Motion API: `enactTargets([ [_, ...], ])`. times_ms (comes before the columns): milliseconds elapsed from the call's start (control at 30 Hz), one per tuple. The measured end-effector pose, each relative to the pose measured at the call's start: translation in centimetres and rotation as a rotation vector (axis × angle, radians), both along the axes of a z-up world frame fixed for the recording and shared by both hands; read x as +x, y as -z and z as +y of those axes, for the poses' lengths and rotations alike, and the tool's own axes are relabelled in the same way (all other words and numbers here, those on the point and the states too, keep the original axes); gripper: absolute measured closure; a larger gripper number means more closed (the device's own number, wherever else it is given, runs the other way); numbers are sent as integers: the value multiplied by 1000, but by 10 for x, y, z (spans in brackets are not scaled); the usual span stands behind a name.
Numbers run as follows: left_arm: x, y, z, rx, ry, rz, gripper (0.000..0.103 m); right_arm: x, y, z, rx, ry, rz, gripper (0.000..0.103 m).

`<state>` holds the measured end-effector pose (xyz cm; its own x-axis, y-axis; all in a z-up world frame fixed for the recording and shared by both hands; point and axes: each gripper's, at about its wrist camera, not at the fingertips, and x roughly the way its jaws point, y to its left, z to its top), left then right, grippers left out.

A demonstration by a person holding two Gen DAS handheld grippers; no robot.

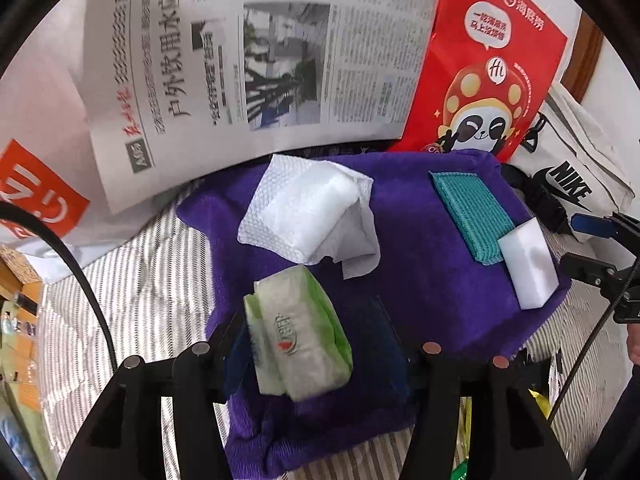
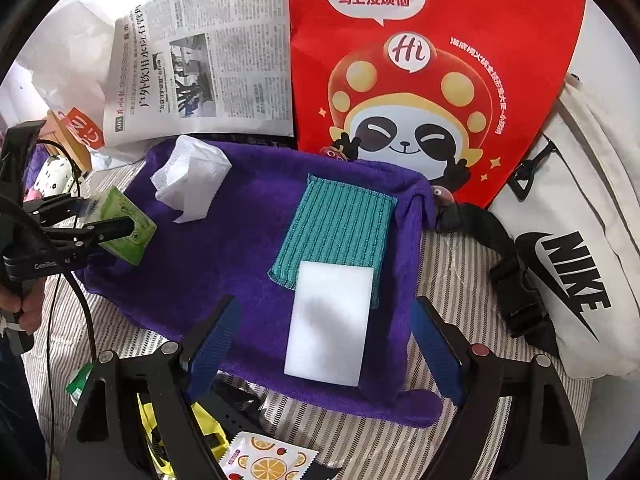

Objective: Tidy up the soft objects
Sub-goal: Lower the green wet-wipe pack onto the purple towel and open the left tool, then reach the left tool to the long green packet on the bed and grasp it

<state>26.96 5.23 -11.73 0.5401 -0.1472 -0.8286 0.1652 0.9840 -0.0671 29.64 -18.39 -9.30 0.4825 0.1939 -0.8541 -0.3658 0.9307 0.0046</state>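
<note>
Left and right wrist views of soft items laid on a purple towel (image 2: 224,264) spread over a striped bed sheet (image 1: 132,280).

The left gripper (image 1: 312,344) stands with its fingers apart around a green tissue pack (image 1: 298,340). The pack lies on the towel between them; its near end is blurred, and contact with the pads cannot be made out. In the right wrist view the same pack (image 2: 124,220) is partly hidden behind one black finger (image 2: 108,230).

The right gripper (image 2: 326,344) holds its fingers wide, clear of a white sponge block (image 2: 330,324) lying between them. The block's far end overlaps a teal ribbed cloth (image 2: 336,220).

A white paper towel wrapped loosely around a white block (image 1: 316,212) sits near the towel's far left corner.

At the back, a newspaper (image 1: 256,60) and a red panda-printed bag (image 2: 420,80) stand against the towel's far edge and close it off. A white Nike bag (image 2: 580,240) and its black strap (image 2: 516,280) crowd the right side. Bare purple towel lies open in the middle, between the tissue pack and the teal cloth.

A hand (image 2: 24,312) is cut off at the frame edge.
</note>
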Motion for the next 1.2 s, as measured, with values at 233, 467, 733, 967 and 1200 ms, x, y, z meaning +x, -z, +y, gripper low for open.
enactTargets([
  [233, -22, -23, 2, 82, -9, -36, 47, -10, -10, 3, 10, -10, -27, 18],
  [467, -53, -41, 10, 88, -8, -52, 47, -26, -25, 3, 17, -15, -56, 18],
  [733, -101, -43, 15, 25, 27, -50, 43, -66, -26, -3, 56, 24, -52, 18],
  [967, -136, -25, -5, -7, 112, -27, 40, -116, -14, -4, 82, 62, -20, 18],
  [1200, -150, 16, -24, 51, 200, 44, 40, -160, 2, -11, 129, 103, 24, 18],
])
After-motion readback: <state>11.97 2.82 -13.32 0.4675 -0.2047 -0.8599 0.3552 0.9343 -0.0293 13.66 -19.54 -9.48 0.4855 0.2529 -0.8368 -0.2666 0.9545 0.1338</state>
